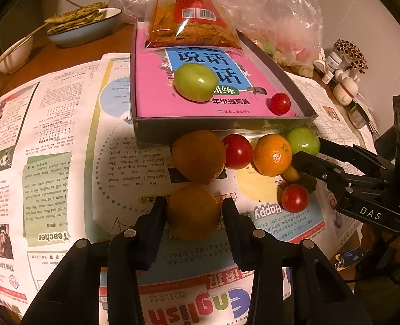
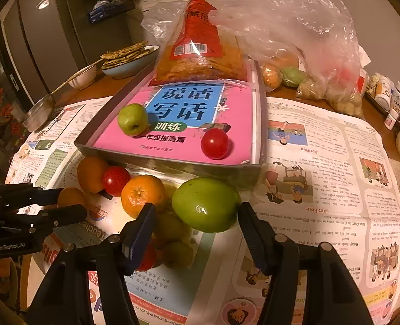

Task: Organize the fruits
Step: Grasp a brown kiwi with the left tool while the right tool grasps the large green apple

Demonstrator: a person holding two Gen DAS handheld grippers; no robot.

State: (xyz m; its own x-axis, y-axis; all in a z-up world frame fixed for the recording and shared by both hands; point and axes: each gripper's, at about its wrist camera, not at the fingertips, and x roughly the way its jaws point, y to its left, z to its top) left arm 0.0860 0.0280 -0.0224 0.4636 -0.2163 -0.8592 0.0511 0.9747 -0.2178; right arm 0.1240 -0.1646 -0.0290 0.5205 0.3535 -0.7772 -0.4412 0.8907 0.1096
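The step in hand is pickup: fruit lies loose on the newspaper-covered tabletop, low in both frames, in front of the grey tray.

Left tool: its jaws are nearly shut, with the pads against both flanks of a brownish-orange fruit at lower centre of the left wrist view, so it has hold of it.

Right tool: half open around a large green fruit at centre of the right wrist view. The right pad touches it, while the left pad stands clear.

One green fruit and one red fruit already rest in the tray.

In my judgement, the next move calls for a lift clear of the neighbouring fruit, then a carry over the tray wall.

The right wrist view alone shows small fruit under the right tool. The left wrist view alone shows the left tool's grip squarely.
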